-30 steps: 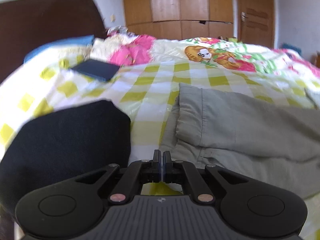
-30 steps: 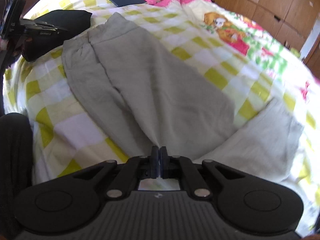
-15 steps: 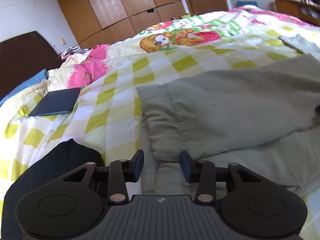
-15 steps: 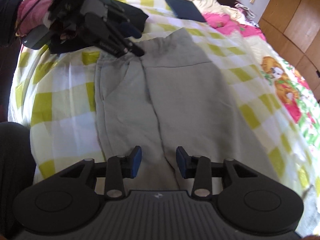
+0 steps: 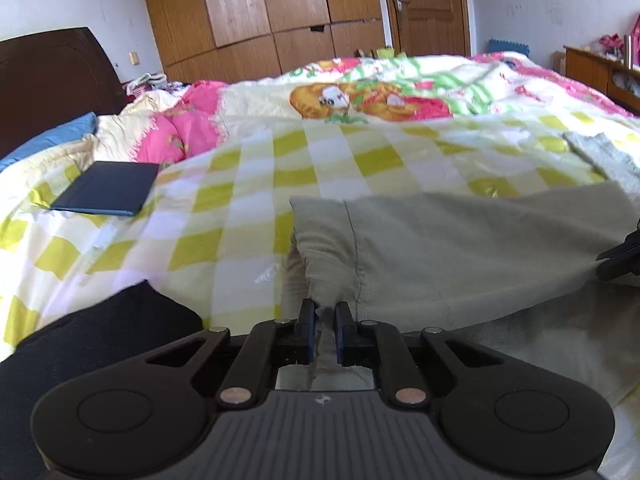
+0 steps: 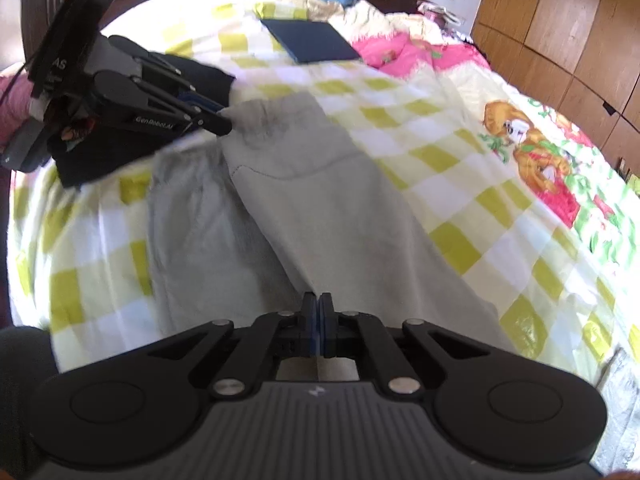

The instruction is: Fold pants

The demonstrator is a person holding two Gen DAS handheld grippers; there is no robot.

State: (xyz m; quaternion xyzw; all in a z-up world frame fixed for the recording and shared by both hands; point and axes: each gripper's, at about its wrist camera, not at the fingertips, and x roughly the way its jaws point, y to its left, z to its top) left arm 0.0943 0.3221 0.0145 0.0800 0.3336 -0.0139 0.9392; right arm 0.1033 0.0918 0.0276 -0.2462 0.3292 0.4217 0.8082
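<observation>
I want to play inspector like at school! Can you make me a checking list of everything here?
Surface: bed with yellow-checked cover.
Job's things: grey pants, lying partly folded lengthwise, waistband end lifted.
Clutter: dark blue flat case; black garment; a second grey cloth; pink bedding.
Grippers: left gripper fingers pinching the waistband; right gripper fingers closed on the pants further down.
Cables: nothing seen.
Surroundings: wooden wardrobe, door, dark headboard.
</observation>
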